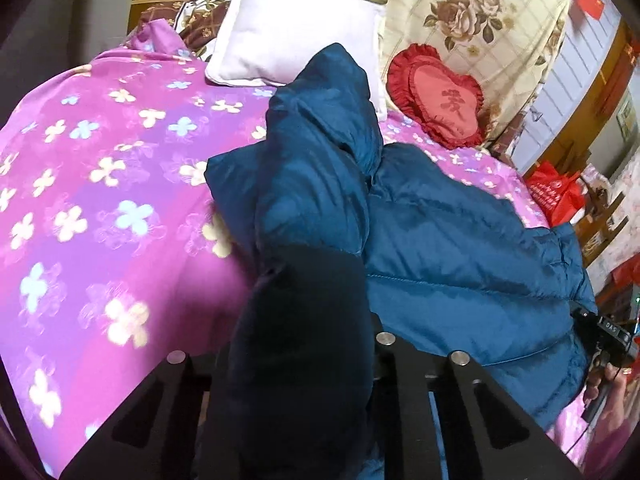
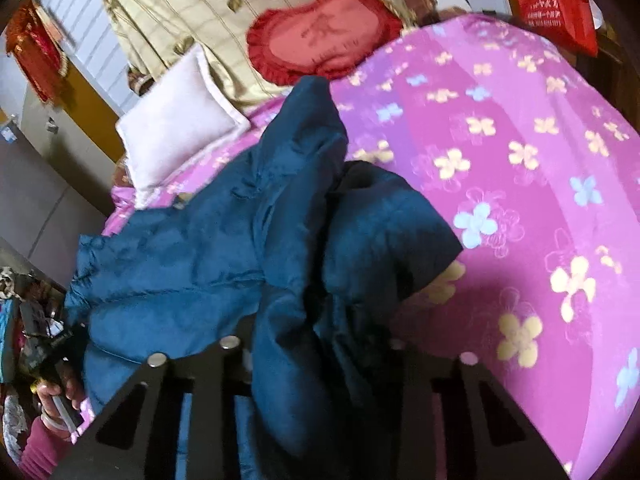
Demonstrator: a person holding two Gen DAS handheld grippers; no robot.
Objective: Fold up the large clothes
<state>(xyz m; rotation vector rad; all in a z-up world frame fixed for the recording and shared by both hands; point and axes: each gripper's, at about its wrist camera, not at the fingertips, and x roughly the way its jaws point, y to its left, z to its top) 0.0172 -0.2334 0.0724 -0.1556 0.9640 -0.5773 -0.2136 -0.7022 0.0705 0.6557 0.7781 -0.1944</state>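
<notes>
A blue puffer jacket [image 1: 460, 248] lies on the pink flowered bedspread [image 1: 100, 200]. In the left wrist view one dark end of it is bunched up and rises between the fingers of my left gripper [image 1: 316, 352], which is shut on the fabric. In the right wrist view the jacket [image 2: 180, 264] is likewise gathered into my right gripper [image 2: 320, 352], whose fingers are shut on a thick fold. The cloth hides both sets of fingertips. A hand [image 2: 60, 392] holds the left gripper's body at that view's left edge.
A white pillow [image 1: 288, 32] and a red heart cushion [image 1: 444, 96] lean at the head of the bed against a cream rose-patterned quilt [image 1: 480, 12]. A red bag [image 1: 556, 192] and cluttered furniture stand beyond the bed's far side.
</notes>
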